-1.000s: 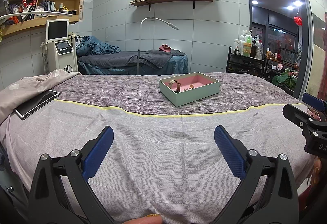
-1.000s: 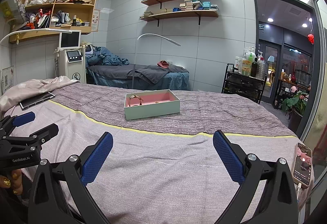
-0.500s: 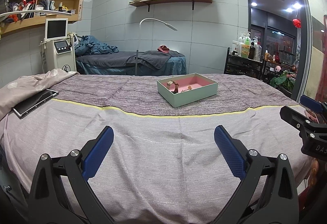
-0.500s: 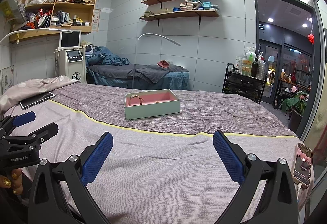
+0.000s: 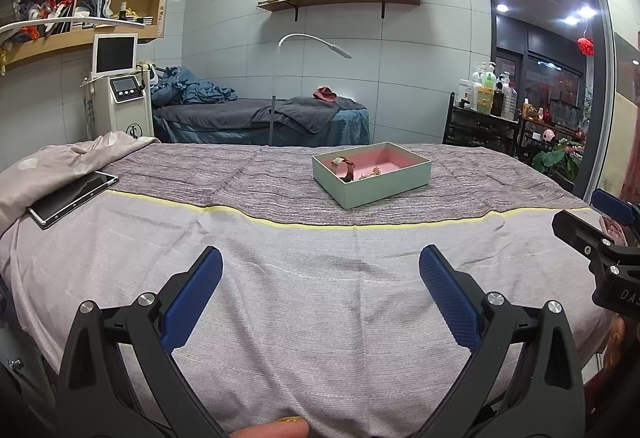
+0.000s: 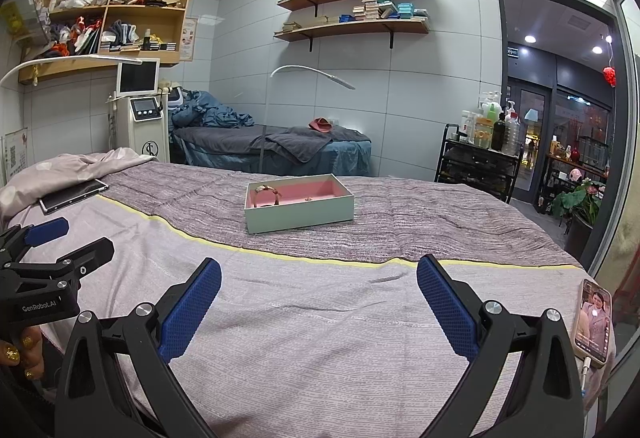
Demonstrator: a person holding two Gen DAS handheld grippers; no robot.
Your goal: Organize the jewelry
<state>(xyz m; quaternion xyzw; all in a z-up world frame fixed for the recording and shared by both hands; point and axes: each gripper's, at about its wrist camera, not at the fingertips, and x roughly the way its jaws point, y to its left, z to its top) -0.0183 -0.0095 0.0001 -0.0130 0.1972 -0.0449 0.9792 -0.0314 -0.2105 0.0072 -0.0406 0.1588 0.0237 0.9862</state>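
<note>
- Left wrist view: left gripper spread wide with nothing between the blue pads, hanging over the pale near part of the bed cover.
- Box, pale green outside and pink inside, at about 12 o'clock, slightly toward 1, well apart from the fingers, resting on the darker striped band beyond the yellow line.
- Inside the box: a watch standing on its strap toward the left end, a small gold piece just beside it; too small to tell more.
- Tablet at 10 o'clock near the cover's edge.
- Against the half-second-earlier picture, box slightly lower and a touch nearer the middle; only a small drift of the camera, no real approach.
- Right wrist view: right gripper likewise wide apart and empty.
- Box at 12 o'clock, a shade toward 11; watch at its left end.
- Phone at 3 o'clock on the cover's edge, screen lit.
- Hardly any shift here from the earlier picture.
- Judgement: task at its very start, nothing touched, a long reach forward needed first.
</note>
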